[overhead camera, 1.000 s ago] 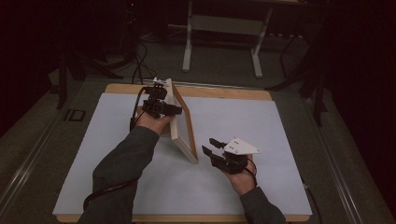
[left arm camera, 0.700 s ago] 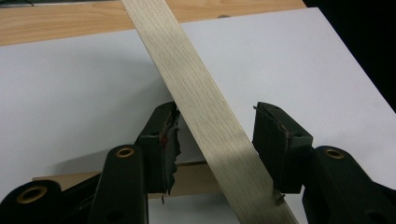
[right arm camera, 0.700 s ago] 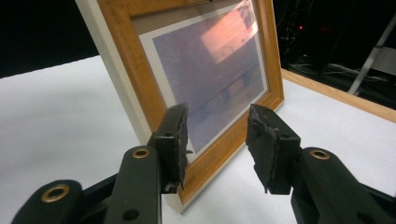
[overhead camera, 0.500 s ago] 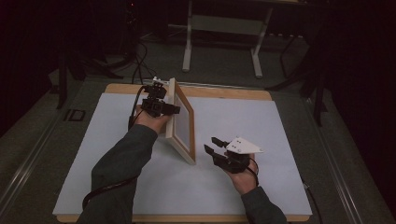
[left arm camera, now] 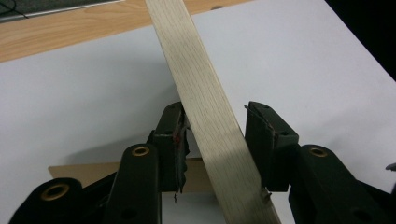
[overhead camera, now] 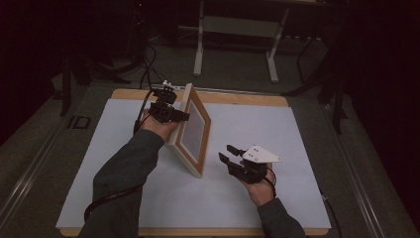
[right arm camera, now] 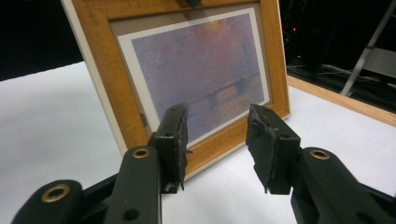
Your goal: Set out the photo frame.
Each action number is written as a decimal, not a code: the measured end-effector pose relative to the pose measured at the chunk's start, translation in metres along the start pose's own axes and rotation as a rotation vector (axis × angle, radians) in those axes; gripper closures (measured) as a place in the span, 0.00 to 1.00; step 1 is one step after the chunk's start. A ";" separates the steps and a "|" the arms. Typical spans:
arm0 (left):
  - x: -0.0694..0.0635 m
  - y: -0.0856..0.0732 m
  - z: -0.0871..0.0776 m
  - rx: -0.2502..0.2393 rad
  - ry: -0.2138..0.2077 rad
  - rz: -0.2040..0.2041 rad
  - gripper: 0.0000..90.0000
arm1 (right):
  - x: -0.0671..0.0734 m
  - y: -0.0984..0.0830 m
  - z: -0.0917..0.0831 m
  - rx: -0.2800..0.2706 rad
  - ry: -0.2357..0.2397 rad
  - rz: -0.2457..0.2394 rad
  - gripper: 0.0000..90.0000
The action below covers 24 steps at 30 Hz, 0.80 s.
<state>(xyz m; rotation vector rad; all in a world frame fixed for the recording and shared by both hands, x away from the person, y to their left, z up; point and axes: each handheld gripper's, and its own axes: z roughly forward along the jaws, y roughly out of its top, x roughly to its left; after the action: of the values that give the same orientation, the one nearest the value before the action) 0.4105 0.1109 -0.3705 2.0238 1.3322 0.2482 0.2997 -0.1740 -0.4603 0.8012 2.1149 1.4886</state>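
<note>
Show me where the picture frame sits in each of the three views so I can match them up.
High view: the picture frame stands on edge at the centre of the white mat.
Left gripper view: its pale wooden edge runs diagonally between that gripper's fingers.
Right gripper view: its front, with the print, is in the upper middle.
Shared landmark: the white mat.

A light wooden table [overhead camera: 247,97] carries a large white rectangular sheet [overhead camera: 124,163] that covers nearly all of its top, leaving a wood strip bare along the far edge. A wooden-framed picture [overhead camera: 194,130] stands tilted on the sheet.
</note>
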 end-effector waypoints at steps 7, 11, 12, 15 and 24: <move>0.004 0.003 0.000 0.012 -0.035 0.044 0.70 | -0.002 0.000 -0.001 -0.006 -0.002 0.003 0.64; 0.005 0.004 0.001 0.017 -0.062 0.089 0.71 | -0.003 0.000 -0.002 -0.007 -0.005 0.005 0.64; 0.004 0.004 0.001 0.018 -0.069 0.099 0.71 | -0.003 0.000 -0.002 -0.008 -0.005 0.003 0.64; 0.002 0.006 0.004 0.020 -0.092 0.151 0.72 | -0.004 0.000 -0.003 -0.011 -0.006 0.004 0.64; -0.005 0.011 0.010 0.030 -0.144 0.247 0.74 | -0.004 0.001 -0.004 -0.014 -0.008 0.007 0.64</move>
<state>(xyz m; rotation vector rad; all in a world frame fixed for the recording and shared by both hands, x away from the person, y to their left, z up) 0.4217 0.1000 -0.3694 2.1879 1.0038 0.1905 0.3002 -0.1798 -0.4580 0.8090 2.0962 1.4994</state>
